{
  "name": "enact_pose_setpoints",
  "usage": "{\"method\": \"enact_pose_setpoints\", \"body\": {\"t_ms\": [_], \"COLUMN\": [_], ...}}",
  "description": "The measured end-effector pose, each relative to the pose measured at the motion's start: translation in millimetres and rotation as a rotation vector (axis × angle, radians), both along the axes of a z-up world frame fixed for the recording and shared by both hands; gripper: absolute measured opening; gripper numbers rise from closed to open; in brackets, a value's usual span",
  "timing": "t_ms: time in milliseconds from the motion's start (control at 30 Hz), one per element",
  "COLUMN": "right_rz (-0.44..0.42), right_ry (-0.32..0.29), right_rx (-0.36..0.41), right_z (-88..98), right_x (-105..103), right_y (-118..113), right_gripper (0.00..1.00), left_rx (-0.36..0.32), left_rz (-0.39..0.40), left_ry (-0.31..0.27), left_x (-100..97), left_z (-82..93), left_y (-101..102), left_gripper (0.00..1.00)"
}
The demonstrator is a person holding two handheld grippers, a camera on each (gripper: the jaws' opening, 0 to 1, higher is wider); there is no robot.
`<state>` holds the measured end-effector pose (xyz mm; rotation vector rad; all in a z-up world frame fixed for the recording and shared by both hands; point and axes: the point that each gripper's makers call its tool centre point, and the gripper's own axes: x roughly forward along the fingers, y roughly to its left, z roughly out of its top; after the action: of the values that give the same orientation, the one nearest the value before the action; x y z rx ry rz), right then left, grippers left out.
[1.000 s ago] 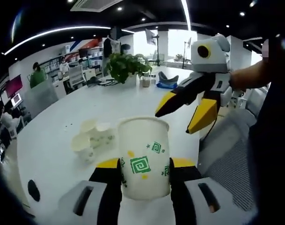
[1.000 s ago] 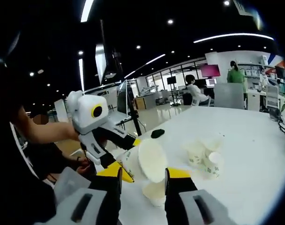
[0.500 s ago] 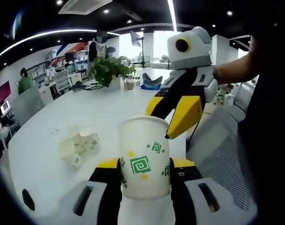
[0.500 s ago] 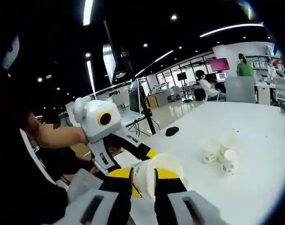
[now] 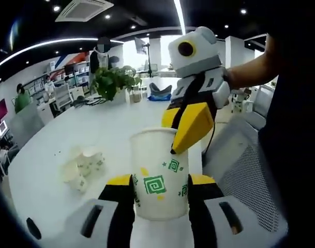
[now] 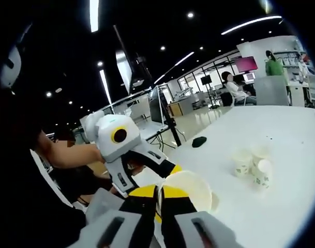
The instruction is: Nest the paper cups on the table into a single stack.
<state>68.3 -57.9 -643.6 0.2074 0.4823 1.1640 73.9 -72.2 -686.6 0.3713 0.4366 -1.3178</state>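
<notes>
The left gripper (image 5: 161,182) clamps an upright white, green-swirled paper cup (image 5: 159,175) at lower centre, while the right gripper (image 6: 158,192) pinches its rim.

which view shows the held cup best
The left gripper view: the cup stands upright between the left claw, with its green print and rim plain, and the right claw reaches its rim. The right gripper view shows the cup tilted, its open mouth facing the camera, partly behind the right claw.

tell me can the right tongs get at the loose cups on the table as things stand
Probably not yet: the right tongs look shut on the rim of the held cup. The loose cups sit apart, nothing between.
</notes>
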Motion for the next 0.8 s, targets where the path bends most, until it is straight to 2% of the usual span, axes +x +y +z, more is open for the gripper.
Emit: {"method": "enact_pose_setpoints", "body": {"t_ms": [267,433,800], "right_rz": [-0.001,-0.007,-0.031], "right_ry": [-0.025,-0.038,-0.095], "right_rx": [-0.028,-0.043,-0.105], "right_z": [0.8,1.9,2.6], "right_x": [-2,-1,12], "right_y": [-2,-4,-6], "right_gripper": [0.0,0.0,0.0], "left_rx": [-0.008,-0.025,-0.067], "left_rz": [0.014,0.05,0.142], "left_ry": [-0.019,-0.029,0.005], "left_x": [4.3,11.4,19.6], "left_z": [0.3,1.4,1.1], "left_y": [-2,1,20], "left_gripper": [0.4,0.47,0.62]}}
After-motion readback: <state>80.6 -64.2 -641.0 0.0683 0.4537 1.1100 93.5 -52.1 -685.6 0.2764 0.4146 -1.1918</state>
